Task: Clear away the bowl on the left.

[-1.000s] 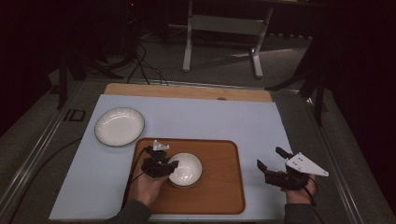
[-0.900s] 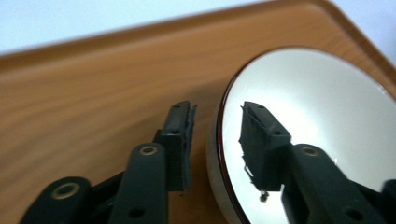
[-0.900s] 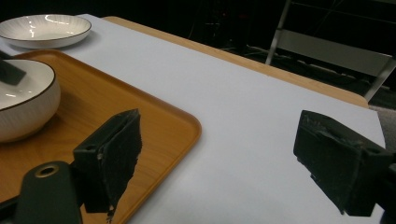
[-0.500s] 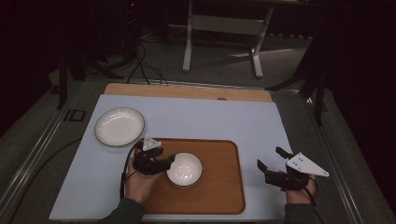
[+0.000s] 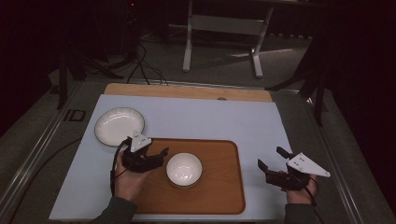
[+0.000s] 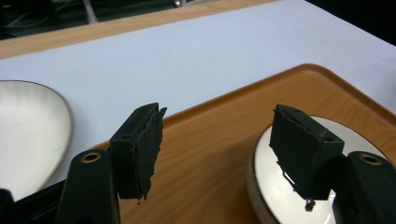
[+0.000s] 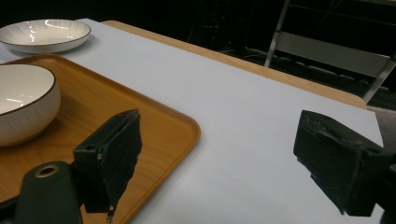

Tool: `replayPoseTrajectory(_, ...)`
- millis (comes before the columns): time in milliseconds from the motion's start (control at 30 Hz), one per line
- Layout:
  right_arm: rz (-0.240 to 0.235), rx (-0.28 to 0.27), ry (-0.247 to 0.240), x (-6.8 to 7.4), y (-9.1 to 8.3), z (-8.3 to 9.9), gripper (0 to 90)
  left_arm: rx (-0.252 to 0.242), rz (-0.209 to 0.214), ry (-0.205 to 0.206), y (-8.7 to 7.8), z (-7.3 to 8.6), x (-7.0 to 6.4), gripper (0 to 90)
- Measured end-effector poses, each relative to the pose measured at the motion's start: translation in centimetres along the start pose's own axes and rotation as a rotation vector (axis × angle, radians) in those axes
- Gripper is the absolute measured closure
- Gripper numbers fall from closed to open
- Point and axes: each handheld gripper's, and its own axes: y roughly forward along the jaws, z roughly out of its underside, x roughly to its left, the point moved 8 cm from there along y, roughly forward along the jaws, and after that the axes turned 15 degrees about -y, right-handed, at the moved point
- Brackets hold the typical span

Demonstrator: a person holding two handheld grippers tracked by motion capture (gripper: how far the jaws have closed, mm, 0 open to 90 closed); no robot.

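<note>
Nearby, round glossy white bowl [image 5: 184, 169] — rounded wooden tray [image 5: 219, 200].

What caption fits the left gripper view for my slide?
Open left gripper poised over wooden tray, one jaw above white bowl, white plate off-tray alongside.

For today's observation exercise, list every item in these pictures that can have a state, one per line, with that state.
Bowl: upright, empty, on the tray.
Plate: flat, empty, on the table left of the tray.
Tray: flat, holding the bowl.
Left gripper: open, beside the bowl.
Right gripper: open, holding nothing.
</note>
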Motion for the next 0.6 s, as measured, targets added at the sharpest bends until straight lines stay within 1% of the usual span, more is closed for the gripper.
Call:
replayPoseTrajectory(100,-0.001,0.001,0.000,0.0,0.0,0.0,14.8,-0.020,-0.017,-0.008,-0.6,-0.4,0.8,34.9)
replayPoseTrajectory(333,0.002,0.000,0.004,0.0,-0.1,0.0,14.9,-0.061,-0.081,-0.030,-2.2,-1.2,3.3,35.2)
replayPoseTrajectory(467,0.001,0.005,0.003,0.0,0.0,0.1,14.8,-0.068,-0.102,-0.011,-3.0,-1.3,4.7,34.2)
replayPoseTrajectory(567,0.001,0.006,0.004,0.0,0.0,0.1,14.8,-0.080,-0.111,-0.011,-3.7,-1.4,5.6,33.3)
replayPoseTrajectory(600,0.002,0.005,0.006,0.0,0.0,0.1,14.8,-0.084,-0.114,-0.017,-3.9,-1.4,6.0,33.2)
